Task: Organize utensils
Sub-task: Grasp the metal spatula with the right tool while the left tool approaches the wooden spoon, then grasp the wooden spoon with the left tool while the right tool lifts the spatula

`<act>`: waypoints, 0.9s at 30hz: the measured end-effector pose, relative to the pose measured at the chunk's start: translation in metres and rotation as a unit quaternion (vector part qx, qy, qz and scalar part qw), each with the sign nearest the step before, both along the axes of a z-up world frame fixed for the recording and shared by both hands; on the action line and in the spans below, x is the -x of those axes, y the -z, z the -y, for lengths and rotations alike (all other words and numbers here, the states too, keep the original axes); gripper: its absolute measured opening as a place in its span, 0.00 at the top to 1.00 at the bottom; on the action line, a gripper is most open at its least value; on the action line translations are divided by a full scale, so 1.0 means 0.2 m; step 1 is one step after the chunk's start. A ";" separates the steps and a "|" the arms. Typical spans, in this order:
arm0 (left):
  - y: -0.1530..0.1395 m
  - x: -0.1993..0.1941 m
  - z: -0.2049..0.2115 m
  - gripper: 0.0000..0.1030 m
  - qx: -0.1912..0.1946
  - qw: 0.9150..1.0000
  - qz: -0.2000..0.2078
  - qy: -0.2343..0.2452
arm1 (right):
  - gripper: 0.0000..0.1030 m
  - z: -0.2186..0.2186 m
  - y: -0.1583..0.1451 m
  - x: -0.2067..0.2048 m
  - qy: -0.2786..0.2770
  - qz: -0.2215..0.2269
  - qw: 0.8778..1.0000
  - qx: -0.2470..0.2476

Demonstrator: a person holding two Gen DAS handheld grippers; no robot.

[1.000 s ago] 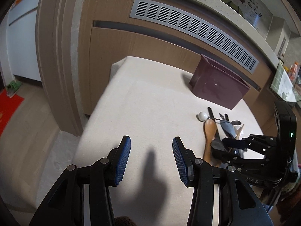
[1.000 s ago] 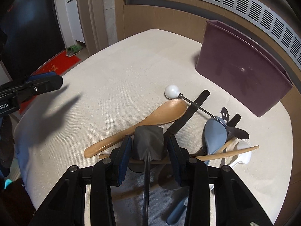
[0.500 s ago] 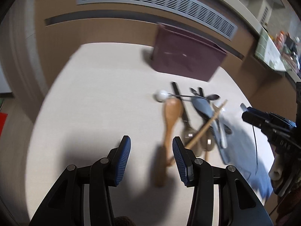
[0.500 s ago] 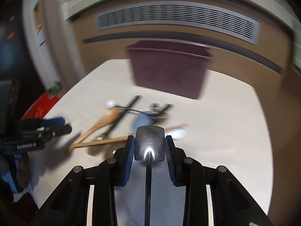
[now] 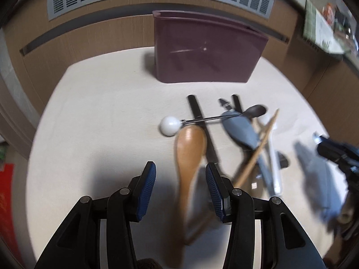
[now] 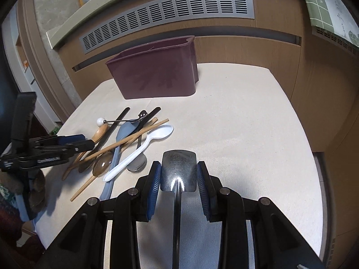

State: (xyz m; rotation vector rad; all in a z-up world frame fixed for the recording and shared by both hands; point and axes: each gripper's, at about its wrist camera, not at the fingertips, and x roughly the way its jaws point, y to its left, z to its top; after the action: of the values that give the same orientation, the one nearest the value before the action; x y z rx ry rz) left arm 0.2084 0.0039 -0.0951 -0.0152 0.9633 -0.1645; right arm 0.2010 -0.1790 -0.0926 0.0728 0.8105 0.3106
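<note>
My right gripper (image 6: 179, 174) is shut on the shiny dark blade of a metal spatula (image 6: 179, 168), lifted clear of the cream table (image 6: 246, 116); its handle runs back under the gripper. A maroon utensil bin (image 6: 154, 74) stands upright at the table's far side. In front of it, a pile holds a wooden spoon (image 5: 190, 145), a white-ball utensil (image 5: 169, 125), a grey-blue spoon (image 5: 241, 130), a chopstick (image 5: 258, 150) and a white plastic spoon (image 6: 145, 145). My left gripper (image 5: 180, 179) hangs open over the wooden spoon's handle, which lies between its fingers, untouched.
A wooden cabinet front with a grey vent grille (image 6: 168, 15) rises behind the table. The table's left edge drops to the floor, where a red mat (image 5: 6, 197) lies. Bare tabletop (image 6: 258, 157) stretches to the right of the pile.
My right gripper lifted the spatula out of the pile and swung right. The left gripper moved right from bare table to above the wooden spoon.
</note>
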 end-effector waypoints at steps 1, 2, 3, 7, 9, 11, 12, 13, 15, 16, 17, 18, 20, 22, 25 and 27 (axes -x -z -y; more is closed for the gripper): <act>0.01 0.00 -0.01 0.54 -0.009 1.000 0.002 -0.001 | 0.72 0.01 -0.01 0.01 -0.001 0.002 1.000 0.001; 0.02 0.00 -0.01 0.54 -0.014 1.000 0.003 -0.002 | 0.71 0.00 -0.01 0.01 -0.002 0.004 1.000 0.001; 0.02 0.01 -0.02 0.54 -0.015 1.000 0.007 -0.001 | 0.71 0.00 -0.01 0.01 -0.003 0.004 1.000 0.002; 0.03 -0.02 0.01 0.54 -0.016 1.000 0.013 0.012 | 0.71 -0.01 0.01 0.00 -0.006 0.000 1.000 0.000; 0.03 -0.05 0.02 0.54 -0.016 1.000 0.018 0.016 | 0.71 -0.02 0.02 -0.01 -0.007 -0.003 1.000 -0.002; 0.03 -0.07 0.02 0.54 -0.014 0.999 0.021 0.020 | 0.71 -0.03 0.02 0.00 -0.009 -0.004 1.000 0.000; 0.03 -0.08 0.02 0.54 -0.013 0.999 0.021 0.022 | 0.71 -0.03 0.02 0.00 -0.010 -0.004 1.000 0.002; 0.03 -0.10 0.02 0.54 -0.011 0.999 0.020 0.024 | 0.71 -0.03 0.02 0.00 -0.009 -0.004 1.000 0.003; 0.03 -0.12 0.01 0.54 -0.006 1.000 0.016 0.023 | 0.71 -0.03 0.02 0.00 -0.006 -0.003 1.000 0.003; 0.03 -0.12 0.01 0.54 -0.004 1.000 0.014 0.021 | 0.71 -0.03 0.01 0.00 -0.005 -0.002 1.000 0.004; 0.02 -0.13 0.01 0.55 -0.007 1.000 0.011 0.021 | 0.71 -0.03 0.01 0.00 -0.003 -0.001 1.000 0.004; 0.02 -0.13 0.02 0.55 -0.007 1.000 0.010 0.022 | 0.71 -0.03 0.00 0.00 -0.003 0.001 1.000 0.004; 0.01 -0.13 0.01 0.70 -0.001 1.000 0.013 0.017 | 0.71 -0.04 -0.01 0.00 -0.003 0.006 1.000 0.005; -0.01 -0.11 -0.02 0.70 0.019 0.999 0.020 0.016 | 0.71 -0.05 -0.04 0.01 -0.004 0.033 0.999 0.012; -0.12 -0.04 -0.05 0.70 0.045 0.997 0.061 0.012 | 0.71 -0.06 -0.11 0.01 -0.002 0.056 0.998 0.015; -0.20 0.00 -0.06 0.70 0.053 0.995 0.087 0.007 | 0.71 -0.06 -0.14 0.02 0.001 0.068 0.998 0.016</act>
State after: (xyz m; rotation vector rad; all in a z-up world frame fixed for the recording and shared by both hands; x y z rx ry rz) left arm 0.2080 0.0159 -0.0553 -0.0898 0.7805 -0.2266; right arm 0.1977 -0.1667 -0.0637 0.0230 0.6802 0.2976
